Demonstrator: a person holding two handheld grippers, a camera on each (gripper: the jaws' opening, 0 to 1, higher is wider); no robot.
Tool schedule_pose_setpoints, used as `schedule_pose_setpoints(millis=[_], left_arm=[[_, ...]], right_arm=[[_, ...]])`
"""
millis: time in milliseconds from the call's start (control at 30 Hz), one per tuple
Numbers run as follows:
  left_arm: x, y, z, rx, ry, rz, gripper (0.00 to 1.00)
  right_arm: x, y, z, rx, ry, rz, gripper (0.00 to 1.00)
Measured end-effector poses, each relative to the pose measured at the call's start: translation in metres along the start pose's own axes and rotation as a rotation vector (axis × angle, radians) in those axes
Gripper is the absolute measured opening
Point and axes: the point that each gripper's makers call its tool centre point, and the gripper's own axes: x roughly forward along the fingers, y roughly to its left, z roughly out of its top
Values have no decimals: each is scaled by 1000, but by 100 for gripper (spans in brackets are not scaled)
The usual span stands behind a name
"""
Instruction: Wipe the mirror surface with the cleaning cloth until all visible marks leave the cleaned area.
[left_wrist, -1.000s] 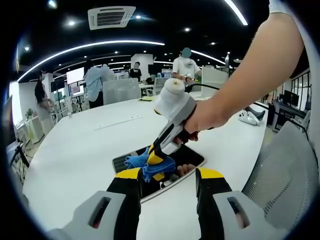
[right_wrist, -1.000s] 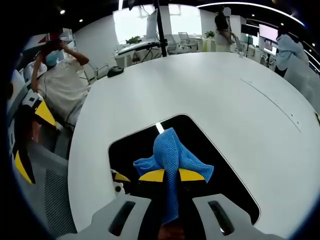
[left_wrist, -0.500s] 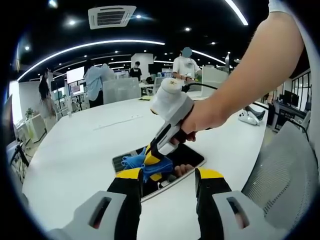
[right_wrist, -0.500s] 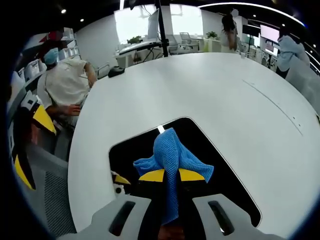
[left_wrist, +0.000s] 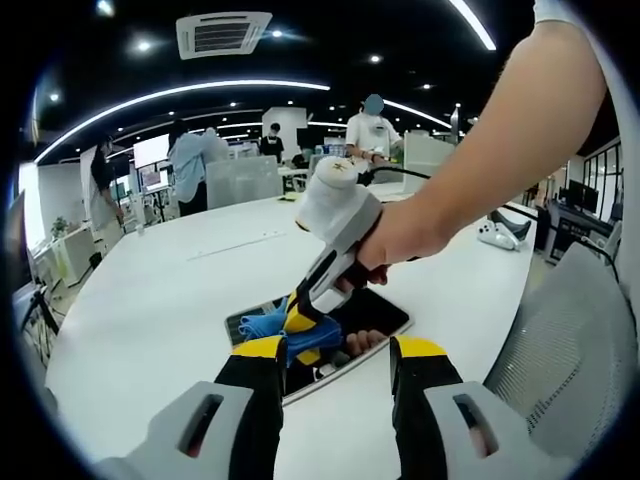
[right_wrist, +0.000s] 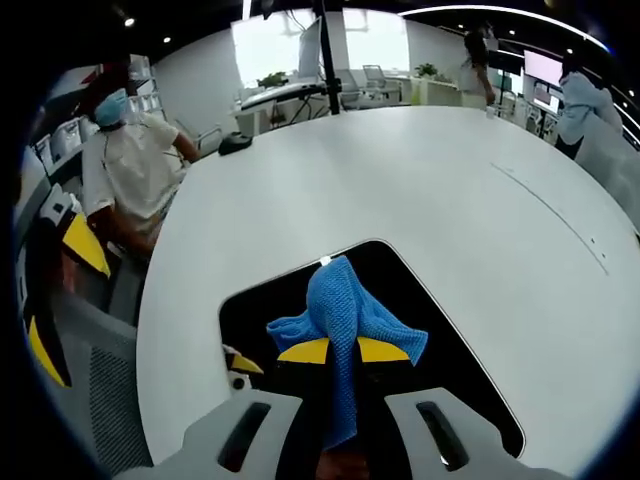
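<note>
Right gripper (right_wrist: 340, 350): clamped on the blue knitted cleaning cloth (right_wrist: 345, 315), pressing it down on the glass.
Left gripper (left_wrist: 330, 365): jaws spread wide, holding nothing, hovering just near of the mirror.
Mirror: dark flat rectangular mirror with rounded corners (right_wrist: 440, 340), lying flat on the round white table (right_wrist: 400, 180), near the near edge.
Cloth handling: soft, light, bunches readily; best gripped by a gathered fold, as now.
Mirror handling: stiff, smooth, likely fragile and prone to sliding; steadying at an edge advisable.
Surroundings: grey mesh chair (left_wrist: 560, 340) at right, people well beyond the far edge.
Obstructions: none on the glass besides the cloth.
</note>
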Motion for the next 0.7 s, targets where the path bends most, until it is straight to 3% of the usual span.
schedule_pose_setpoints(millis=[700], left_arm=[[0,-2,1,4,4,-10,40]], right_arm=[[6,3,5,-15,4,9,4]])
